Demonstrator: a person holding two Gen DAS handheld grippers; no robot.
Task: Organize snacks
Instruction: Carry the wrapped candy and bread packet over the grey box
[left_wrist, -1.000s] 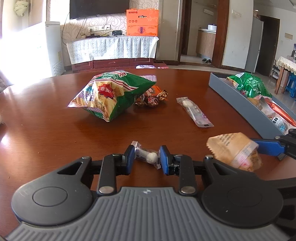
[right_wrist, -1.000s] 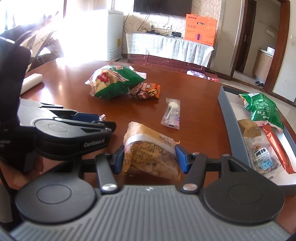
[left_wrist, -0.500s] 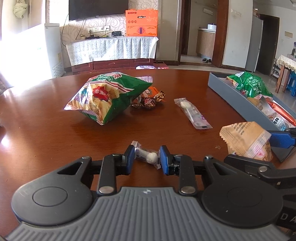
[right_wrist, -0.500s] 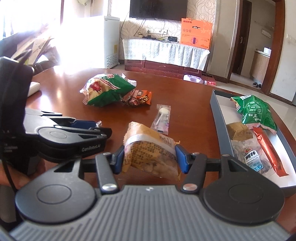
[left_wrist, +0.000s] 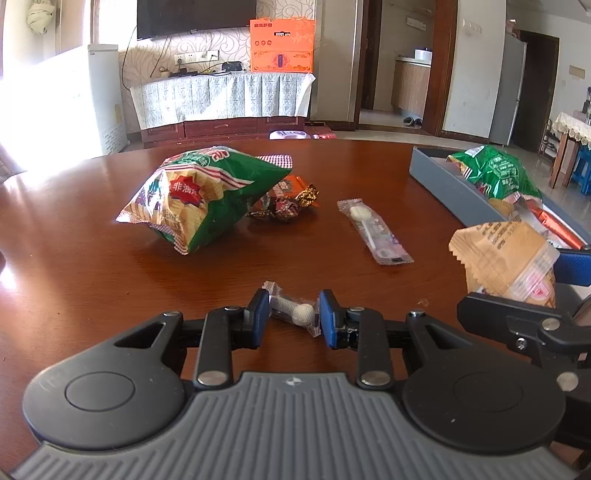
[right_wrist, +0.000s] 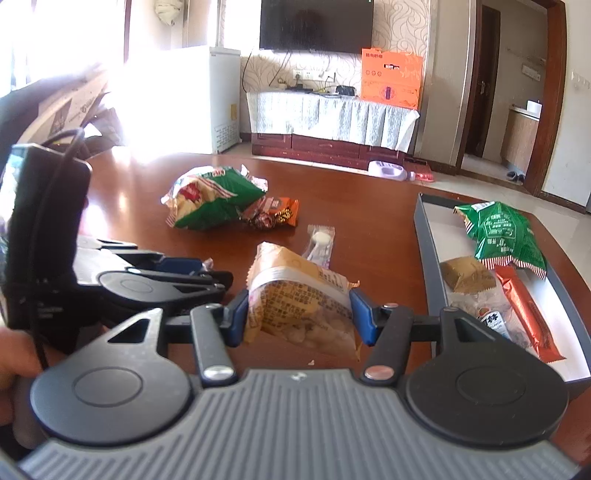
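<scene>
2 tools grip: left tool (left_wrist: 291, 317) pinches a small lollipop (left_wrist: 295, 312), right tool (right_wrist: 297, 314) a tan snack pack (right_wrist: 299, 295)

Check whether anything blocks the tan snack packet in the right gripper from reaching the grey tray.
Nothing visible does. The right gripper holds the tan snack packet above the table, and only bare wood separates it from the grey tray. Snacks already fill much of the tray's middle and far end.
</scene>
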